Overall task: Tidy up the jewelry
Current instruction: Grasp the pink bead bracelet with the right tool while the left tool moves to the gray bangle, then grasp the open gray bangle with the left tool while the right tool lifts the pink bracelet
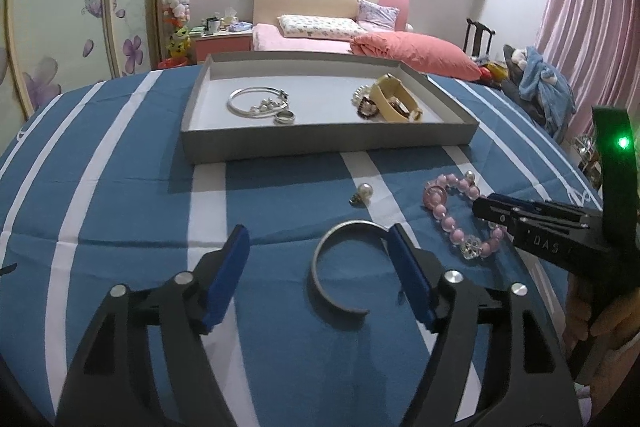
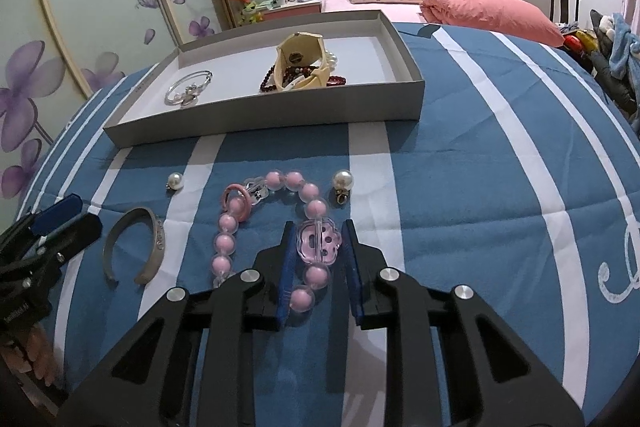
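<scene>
Right gripper: the blue pads sit either side of the flower-shaped clear-pink charm of the pink bead bracelet, which lies on the blue-and-white striped cloth. The gap between the pads is narrow. Whether the pads already press the charm cannot be told from either view; the bracelet appears to rest flat on the cloth.

Left gripper: the jaws stand wide apart and hold nothing. The right-hand pad is at the rim of the open silver cuff bangle; contact cannot be confirmed. The bangle lies on the cloth, just beside the bead bracelet.

Beyond these, two pearl earrings rest on the cloth: pearl earring A left of the bracelet, and pearl earring B right of it, both between the bracelet and the tray.

Farther back, the grey cardboard tray holds the sorted pieces. At its left end: a silver bangle with pearl charms and a silver ring. Toward its right: a cream watch lying over a dark red bead strand and a pearl strand.

Status, as judged: about half the pieces are in the tray. Four remain on the cloth: bead bracelet, cuff bangle, two earrings. The bracelet appears to be the piece in hand
</scene>
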`<act>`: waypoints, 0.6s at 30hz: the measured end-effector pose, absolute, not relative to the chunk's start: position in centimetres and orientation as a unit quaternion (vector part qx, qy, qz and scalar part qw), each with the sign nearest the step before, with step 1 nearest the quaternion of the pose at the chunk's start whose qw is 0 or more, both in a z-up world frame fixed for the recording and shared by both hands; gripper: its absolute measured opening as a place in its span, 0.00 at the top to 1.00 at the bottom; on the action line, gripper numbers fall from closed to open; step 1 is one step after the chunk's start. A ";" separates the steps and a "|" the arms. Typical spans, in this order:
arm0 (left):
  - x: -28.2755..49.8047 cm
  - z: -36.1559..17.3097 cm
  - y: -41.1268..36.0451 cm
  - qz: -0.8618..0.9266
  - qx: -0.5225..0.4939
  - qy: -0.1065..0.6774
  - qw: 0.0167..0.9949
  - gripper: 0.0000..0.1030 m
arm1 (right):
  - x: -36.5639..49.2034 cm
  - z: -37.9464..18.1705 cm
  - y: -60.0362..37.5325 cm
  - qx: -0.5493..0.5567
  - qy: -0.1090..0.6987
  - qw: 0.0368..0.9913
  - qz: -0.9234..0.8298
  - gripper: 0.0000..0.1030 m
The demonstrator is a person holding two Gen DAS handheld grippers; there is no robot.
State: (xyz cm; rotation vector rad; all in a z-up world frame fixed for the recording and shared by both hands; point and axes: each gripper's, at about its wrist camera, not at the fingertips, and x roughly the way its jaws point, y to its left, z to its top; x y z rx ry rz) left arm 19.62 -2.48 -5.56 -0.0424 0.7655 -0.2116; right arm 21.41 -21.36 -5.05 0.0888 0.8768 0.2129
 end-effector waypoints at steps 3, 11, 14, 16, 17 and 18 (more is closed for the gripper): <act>19.8 -5.9 -3.2 -0.109 -0.009 0.380 0.918 0.25 | 21.4 -5.1 -21.5 0.047 0.425 0.898 0.103 0.77; 20.9 -7.1 -5.7 -0.109 0.034 0.417 0.902 0.19 | 21.4 -5.1 -21.5 0.049 0.424 0.898 0.104 0.77; 21.3 -7.5 -6.3 -0.107 0.040 0.427 0.897 0.19 | 21.4 -5.1 -21.4 0.049 0.425 0.898 0.104 0.77; 21.6 -7.7 -6.6 -0.103 0.043 0.434 0.894 0.19 | 21.5 -5.1 -21.4 0.050 0.425 0.898 0.105 0.77; 21.6 -7.8 -6.7 -0.102 0.044 0.437 0.893 0.19 | 21.5 -5.1 -21.4 0.051 0.425 0.898 0.105 0.77; 21.8 -7.9 -6.8 -0.100 0.044 0.440 0.891 0.19 | 21.5 -5.1 -21.5 0.051 0.425 0.898 0.105 0.77</act>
